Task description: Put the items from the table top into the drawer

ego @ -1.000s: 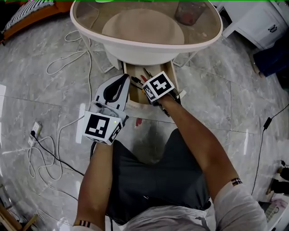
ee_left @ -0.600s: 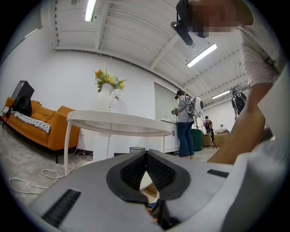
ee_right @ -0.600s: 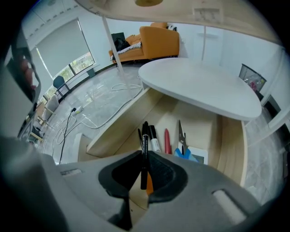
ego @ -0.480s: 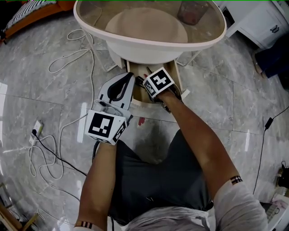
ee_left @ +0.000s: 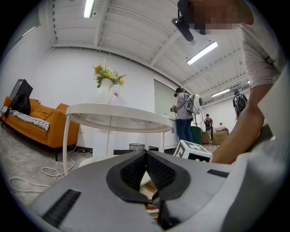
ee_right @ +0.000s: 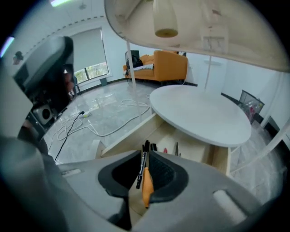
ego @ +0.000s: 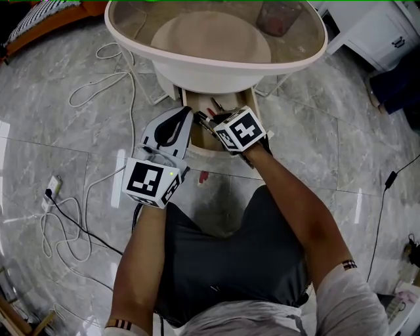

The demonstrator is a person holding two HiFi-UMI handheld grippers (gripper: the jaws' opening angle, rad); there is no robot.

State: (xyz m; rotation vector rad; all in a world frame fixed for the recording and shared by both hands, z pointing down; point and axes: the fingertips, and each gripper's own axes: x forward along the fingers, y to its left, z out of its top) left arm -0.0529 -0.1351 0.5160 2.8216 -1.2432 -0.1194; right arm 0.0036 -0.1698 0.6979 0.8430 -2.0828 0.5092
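Under the round glass-topped table (ego: 216, 67) the wooden drawer (ego: 256, 113) stands open, with several pens (ego: 214, 105) inside. My right gripper (ego: 206, 122) points down into it. In the right gripper view a black pen (ee_right: 141, 165) and an orange pen (ee_right: 147, 183) show in the narrow gap of the right gripper (ee_right: 144, 154). Its jaws have just been opening, and the pens look loose rather than pinched. My left gripper (ego: 186, 115) hovers level at the drawer's left edge; its pads (ee_left: 136, 170) meet at the tip of the left gripper (ee_left: 145, 153), with nothing held.
A reddish container (ego: 278, 17) stands on the table's far right; a vase of flowers (ee_left: 107, 84) shows on it too. Cables (ego: 98, 82) and a power strip (ego: 52, 188) lie on the floor at left. A white cabinet (ego: 380, 33) stands at the right.
The right gripper has lifted a little, shifted right and rolled, and its marker cube now faces more to the right. The left gripper has stayed where it was.
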